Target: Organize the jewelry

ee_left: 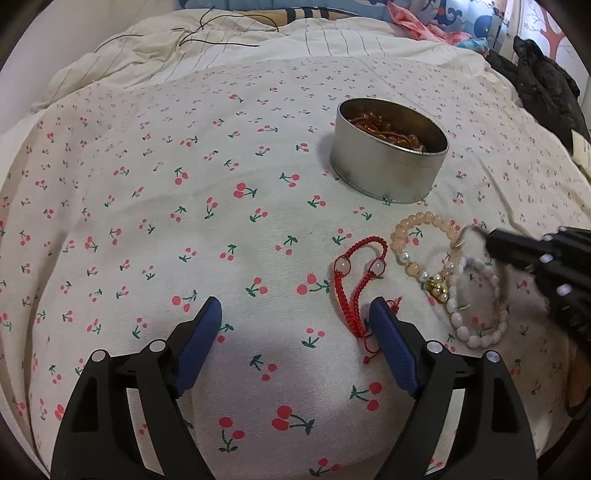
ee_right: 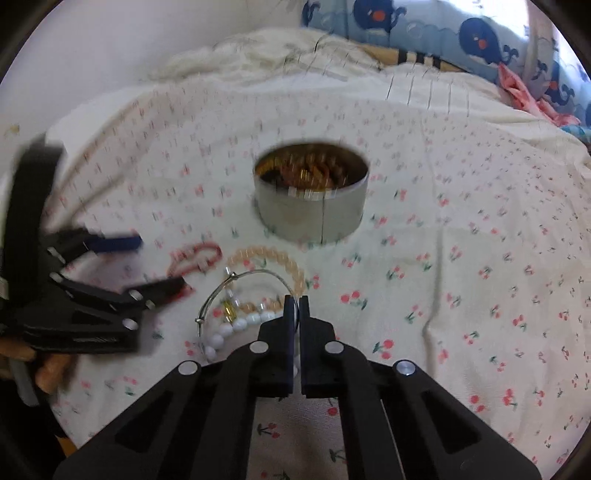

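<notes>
A round metal tin [ee_left: 388, 158] with amber beads inside stands on the cherry-print cloth; it also shows in the right wrist view [ee_right: 314, 206]. In front of it lie a red cord bracelet [ee_left: 354, 280], a peach bead bracelet [ee_left: 417, 236] and a white bead bracelet [ee_left: 476, 314]. My left gripper [ee_left: 295, 314] is open, its right finger beside the red cord. My right gripper [ee_right: 296, 301] is shut on a thin silver wire bangle [ee_right: 236, 284], lifted slightly above the white beads [ee_right: 236, 325]. The right gripper's tip [ee_left: 495, 240] shows in the left wrist view.
A rumpled cream duvet with a black cable [ee_left: 207, 33] lies behind the cloth. A whale-print pillow [ee_right: 461, 40] and pink fabric are at the back right. A black jacket [ee_left: 543, 85] lies at the right edge.
</notes>
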A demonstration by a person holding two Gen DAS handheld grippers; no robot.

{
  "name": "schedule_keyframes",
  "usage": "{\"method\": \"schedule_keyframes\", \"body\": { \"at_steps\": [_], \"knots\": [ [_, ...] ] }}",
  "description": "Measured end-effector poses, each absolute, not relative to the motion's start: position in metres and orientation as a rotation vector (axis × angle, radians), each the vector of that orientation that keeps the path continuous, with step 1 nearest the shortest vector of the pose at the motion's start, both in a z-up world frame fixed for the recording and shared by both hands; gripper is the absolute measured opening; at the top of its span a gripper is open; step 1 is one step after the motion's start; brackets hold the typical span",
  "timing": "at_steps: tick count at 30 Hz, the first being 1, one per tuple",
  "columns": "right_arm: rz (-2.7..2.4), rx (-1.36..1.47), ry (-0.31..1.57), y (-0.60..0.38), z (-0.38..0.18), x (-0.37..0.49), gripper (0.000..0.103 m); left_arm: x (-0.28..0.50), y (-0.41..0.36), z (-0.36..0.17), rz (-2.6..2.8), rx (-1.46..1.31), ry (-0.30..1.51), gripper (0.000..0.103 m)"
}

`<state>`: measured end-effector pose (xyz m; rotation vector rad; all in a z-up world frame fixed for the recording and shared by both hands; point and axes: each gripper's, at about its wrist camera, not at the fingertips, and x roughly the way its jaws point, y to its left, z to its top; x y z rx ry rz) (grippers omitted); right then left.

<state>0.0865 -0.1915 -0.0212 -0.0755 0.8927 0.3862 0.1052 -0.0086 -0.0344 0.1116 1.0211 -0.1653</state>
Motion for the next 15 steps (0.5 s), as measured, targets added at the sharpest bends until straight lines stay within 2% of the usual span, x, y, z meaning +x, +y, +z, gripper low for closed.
{"method": "schedule_keyframes", "body": {
  "at_steps": [5, 9, 11, 12, 13, 14, 15],
  "knots": [
    [0.295, 0.018, 0.851, -0.228, -0.008, 0.088, 0.003, 0.106, -0.008, -0.031, -0.199, 0.05, 1.018, 0.081],
    [0.187, 0.044, 0.915, -0.25, -0.02, 0.097, 0.004, 0.107, -0.018, -0.035, -0.218, 0.06, 1.018, 0.081],
    [0.174, 0.056, 0.973, -0.256, -0.03, 0.102, 0.006, 0.106, -0.024, -0.038, -0.211, 0.096, 1.015, 0.077],
    [0.171, 0.068, 0.976, -0.258, -0.033, 0.103, 0.01, 0.106, -0.026, -0.038, -0.215, 0.101, 1.014, 0.071],
    [0.177, 0.068, 0.978, -0.258, -0.034, 0.103, 0.014, 0.105, -0.026, -0.038, -0.22, 0.1, 1.012, 0.057],
    [0.181, 0.061, 0.974, -0.257, -0.033, 0.103, 0.016, 0.105, -0.027, -0.037, -0.225, 0.1, 1.012, 0.05],
    [0.182, 0.059, 0.967, -0.256, -0.033, 0.102, 0.024, 0.105, -0.027, -0.036, -0.229, 0.098, 1.012, 0.034]
  ]
}}
